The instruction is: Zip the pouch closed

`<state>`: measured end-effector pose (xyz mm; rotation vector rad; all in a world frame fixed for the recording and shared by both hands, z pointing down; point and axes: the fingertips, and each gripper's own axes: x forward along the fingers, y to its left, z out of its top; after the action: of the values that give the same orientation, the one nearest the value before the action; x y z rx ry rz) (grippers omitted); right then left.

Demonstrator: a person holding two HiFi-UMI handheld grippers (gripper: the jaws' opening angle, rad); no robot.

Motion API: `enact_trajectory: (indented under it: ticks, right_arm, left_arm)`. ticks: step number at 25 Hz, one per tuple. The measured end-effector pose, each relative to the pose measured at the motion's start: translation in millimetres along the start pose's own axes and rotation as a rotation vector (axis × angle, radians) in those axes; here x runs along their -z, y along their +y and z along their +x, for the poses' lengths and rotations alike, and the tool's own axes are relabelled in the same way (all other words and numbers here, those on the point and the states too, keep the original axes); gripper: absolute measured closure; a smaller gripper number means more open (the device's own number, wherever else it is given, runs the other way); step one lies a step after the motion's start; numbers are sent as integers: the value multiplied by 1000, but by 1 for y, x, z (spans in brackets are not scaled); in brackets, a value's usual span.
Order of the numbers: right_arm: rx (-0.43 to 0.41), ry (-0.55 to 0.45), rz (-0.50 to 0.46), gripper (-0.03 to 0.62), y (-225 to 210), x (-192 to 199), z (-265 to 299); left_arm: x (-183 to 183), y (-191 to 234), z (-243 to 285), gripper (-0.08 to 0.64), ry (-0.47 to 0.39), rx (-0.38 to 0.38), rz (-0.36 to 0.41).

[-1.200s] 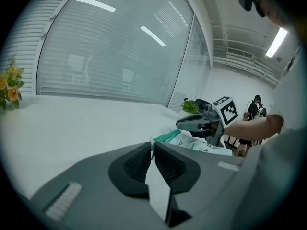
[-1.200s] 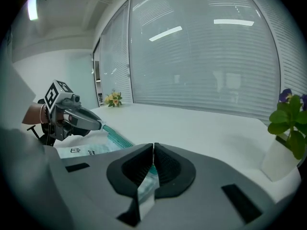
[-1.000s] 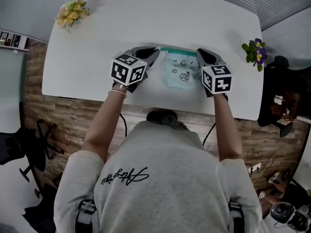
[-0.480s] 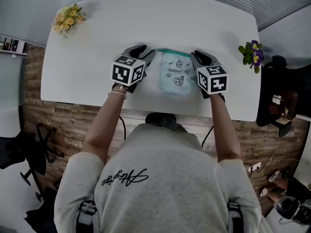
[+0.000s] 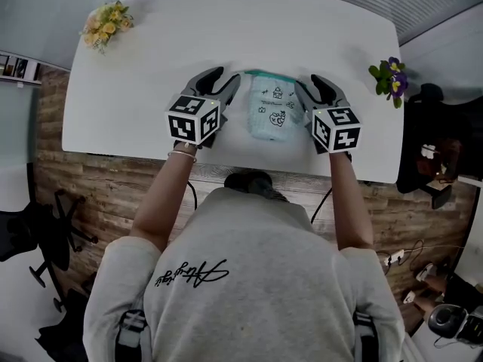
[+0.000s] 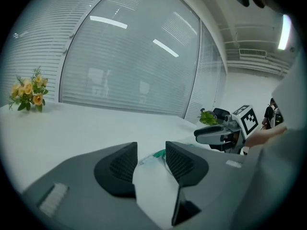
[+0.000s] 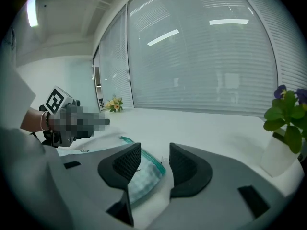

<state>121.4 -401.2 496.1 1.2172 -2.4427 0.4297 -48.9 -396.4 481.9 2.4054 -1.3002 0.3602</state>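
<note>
The pouch (image 5: pixel 272 113) lies crosswise between your left gripper (image 5: pixel 224 79) and right gripper (image 5: pixel 315 83), zip edge (image 5: pixel 266 74) farthest from you. Both jaws have just opened, its corners loose between them.

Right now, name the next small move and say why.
Probably back both grippers off the pouch. The jaws of the left gripper and right gripper have just been opening; a pouch corner lies between each pair, ungripped, and the pouch rests on the table. Whether the zip sealed is unclear.

Mint-green pouch (image 5: pixel 273 115), teal top edge, small black doodles
</note>
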Motion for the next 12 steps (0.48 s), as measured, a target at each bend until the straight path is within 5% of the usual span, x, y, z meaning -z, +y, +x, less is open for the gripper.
enact_trajectory:
  ticks: [12]
  right_arm:
    - [-23,-207,-7,420,42,-43,-68]
  left_arm:
    - [-34,-41,-64,390,-178,13,41]
